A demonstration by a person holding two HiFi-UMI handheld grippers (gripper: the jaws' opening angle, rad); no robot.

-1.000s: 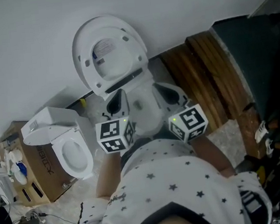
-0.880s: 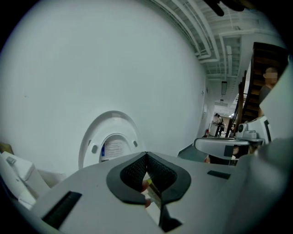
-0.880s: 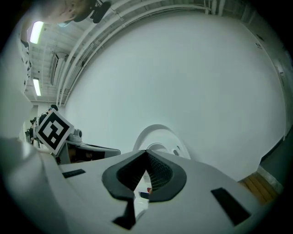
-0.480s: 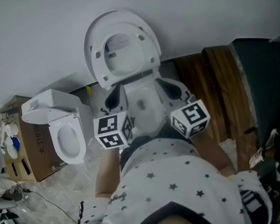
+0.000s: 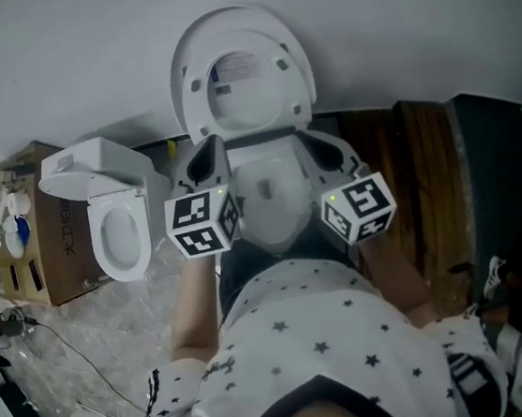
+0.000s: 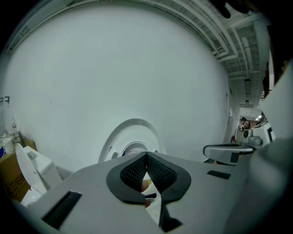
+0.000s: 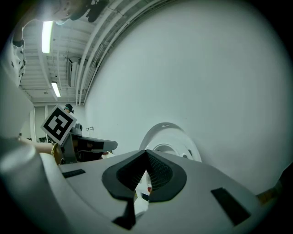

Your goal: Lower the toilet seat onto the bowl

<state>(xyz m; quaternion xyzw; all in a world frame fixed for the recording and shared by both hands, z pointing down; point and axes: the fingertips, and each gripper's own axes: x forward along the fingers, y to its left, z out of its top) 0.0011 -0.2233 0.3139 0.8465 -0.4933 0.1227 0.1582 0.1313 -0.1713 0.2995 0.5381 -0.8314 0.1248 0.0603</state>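
White toilet seat [image 5: 292, 95], star-dotted white shirt [image 5: 324, 337], brown cardboard box [image 5: 60, 265]

1. Standing raised, leaning back against the wall: white oval toilet seat [image 5: 242, 78], underside facing outward.
2. Lying uncovered directly below its hinge: white bowl [image 5: 270, 206].

Open air fronts the raised toilet seat [image 5: 248, 117]; a second toilet [image 5: 98, 190] flanks left, wooden boards [image 5: 384, 169] right.

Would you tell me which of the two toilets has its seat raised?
The toilet straight ahead; the other toilet by the cardboard box has its seat down.
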